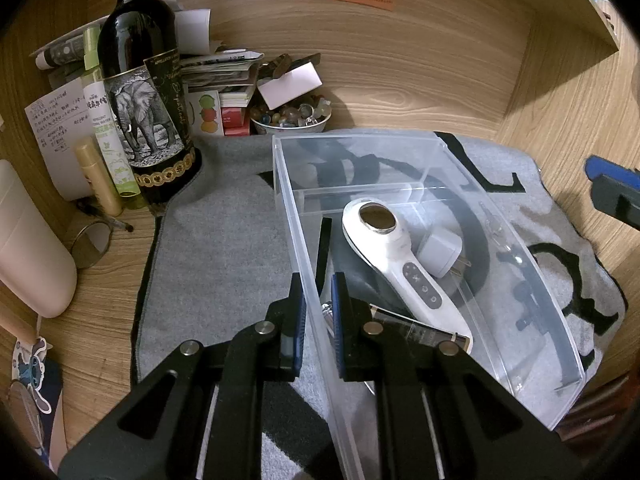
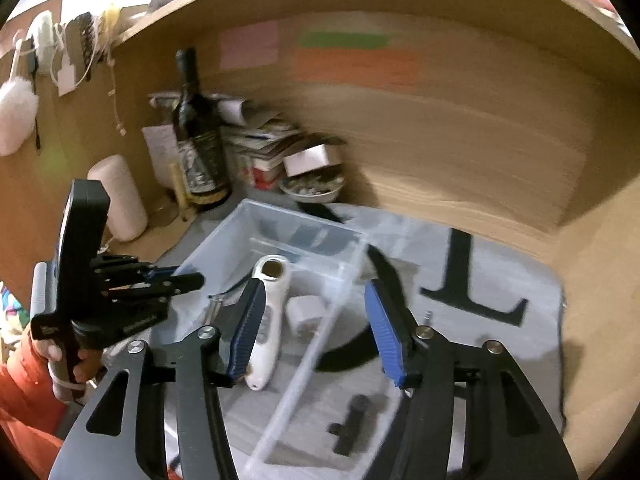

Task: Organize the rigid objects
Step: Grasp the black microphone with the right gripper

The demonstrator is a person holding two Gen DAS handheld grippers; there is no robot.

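- While the left gripper [image 1: 318, 316] pinched the near wall of the clear box [image 1: 460, 146] between its closed fingers, the right gripper [image 2: 316, 332] hovered above it, fingers wide open and empty.
- Beyond the left fingers, the white handheld device [image 1: 394, 252] and white plug [image 1: 440, 252] lay inside the box.
- Judging by this, the box was being steadied; the next item needs a careful, centred drop.
- Only the right view showed the person's hand [image 2: 60, 356]; only the left showed the bottle label [image 1: 140, 120] sharply.
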